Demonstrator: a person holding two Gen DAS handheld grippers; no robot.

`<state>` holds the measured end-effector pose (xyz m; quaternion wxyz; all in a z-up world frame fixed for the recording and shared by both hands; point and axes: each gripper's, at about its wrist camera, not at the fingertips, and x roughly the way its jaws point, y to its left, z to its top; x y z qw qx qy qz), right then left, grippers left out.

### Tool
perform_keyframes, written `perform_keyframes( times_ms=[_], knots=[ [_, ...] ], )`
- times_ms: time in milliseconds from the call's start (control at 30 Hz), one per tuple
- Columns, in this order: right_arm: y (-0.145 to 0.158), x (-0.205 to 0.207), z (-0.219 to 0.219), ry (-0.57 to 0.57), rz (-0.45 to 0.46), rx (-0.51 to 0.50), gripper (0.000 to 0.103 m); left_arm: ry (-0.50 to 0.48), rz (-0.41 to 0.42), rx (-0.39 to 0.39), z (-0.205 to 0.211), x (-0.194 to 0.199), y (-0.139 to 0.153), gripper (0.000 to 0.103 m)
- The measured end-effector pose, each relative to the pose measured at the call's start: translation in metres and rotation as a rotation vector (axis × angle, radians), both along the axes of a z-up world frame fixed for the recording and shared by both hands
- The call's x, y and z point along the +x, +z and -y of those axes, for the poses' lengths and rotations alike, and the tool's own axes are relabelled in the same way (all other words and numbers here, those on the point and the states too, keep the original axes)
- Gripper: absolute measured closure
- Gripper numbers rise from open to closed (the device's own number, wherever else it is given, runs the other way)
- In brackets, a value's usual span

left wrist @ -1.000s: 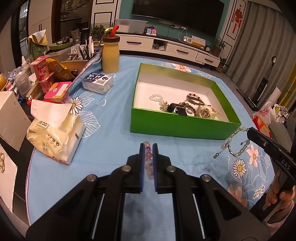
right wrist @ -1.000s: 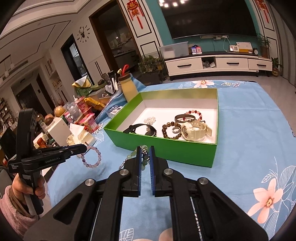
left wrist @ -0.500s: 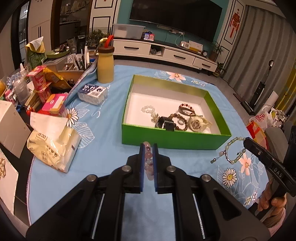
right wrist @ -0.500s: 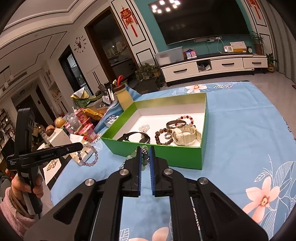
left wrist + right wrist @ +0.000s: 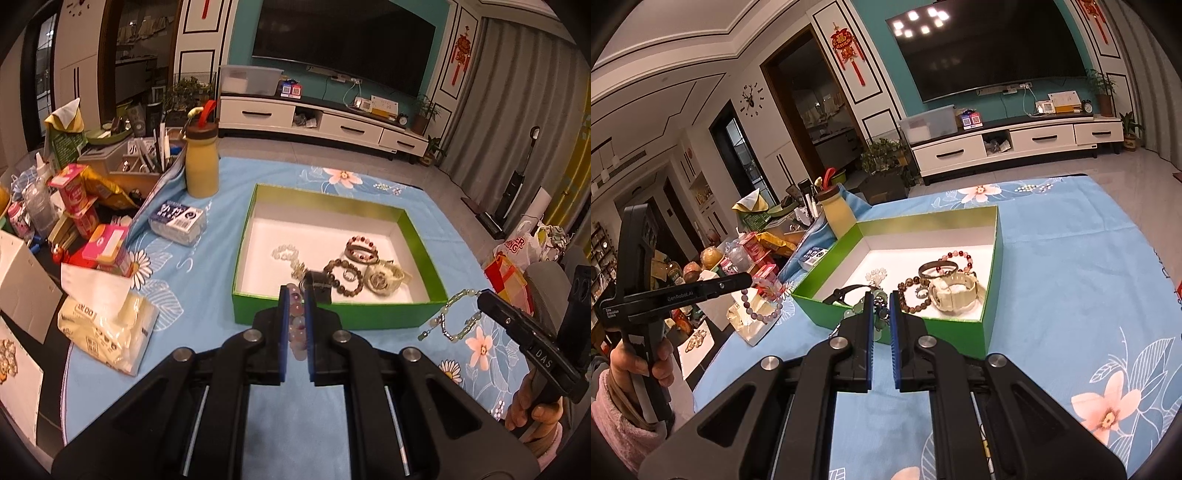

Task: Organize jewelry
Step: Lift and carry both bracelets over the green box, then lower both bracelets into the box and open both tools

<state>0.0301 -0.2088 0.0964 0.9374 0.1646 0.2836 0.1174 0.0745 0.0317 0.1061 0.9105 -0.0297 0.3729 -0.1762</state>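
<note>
Jewelry rides higher than a second ago: my left claw (image 5: 294,295) pinching the pink bead bracelet (image 5: 297,325), my right claw (image 5: 878,300) pinching the green bead bracelet (image 5: 877,308); both now poised to drop into the green box (image 5: 332,315).

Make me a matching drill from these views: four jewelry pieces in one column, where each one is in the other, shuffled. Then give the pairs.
Things:
1. Pink bead bracelet
2. Green bead bracelet
3. Cream watch
4. Brown bead bracelet

Places:
A. Lying in the green box, beside the watch
B. Held in the left gripper
C. Held in the right gripper
D. Lying in the box, near its right wall

Pairs: 1-B, 2-C, 3-D, 4-A
</note>
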Motion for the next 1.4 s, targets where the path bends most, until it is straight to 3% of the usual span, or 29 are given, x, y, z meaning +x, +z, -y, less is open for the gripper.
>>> perform_keyframes(
  times_ms=[733, 1400],
  knots=[
    [0.007, 0.035, 0.003, 0.002, 0.019, -0.010, 0.095, -0.059, 0.047, 0.013, 0.037, 0.046, 0.013, 0.096],
    [0.006, 0.088, 0.003, -0.003, -0.003, -0.028, 0.095, -0.065, 0.009, 0.028, 0.054, 0.099, -0.004, 0.096]
  ],
)
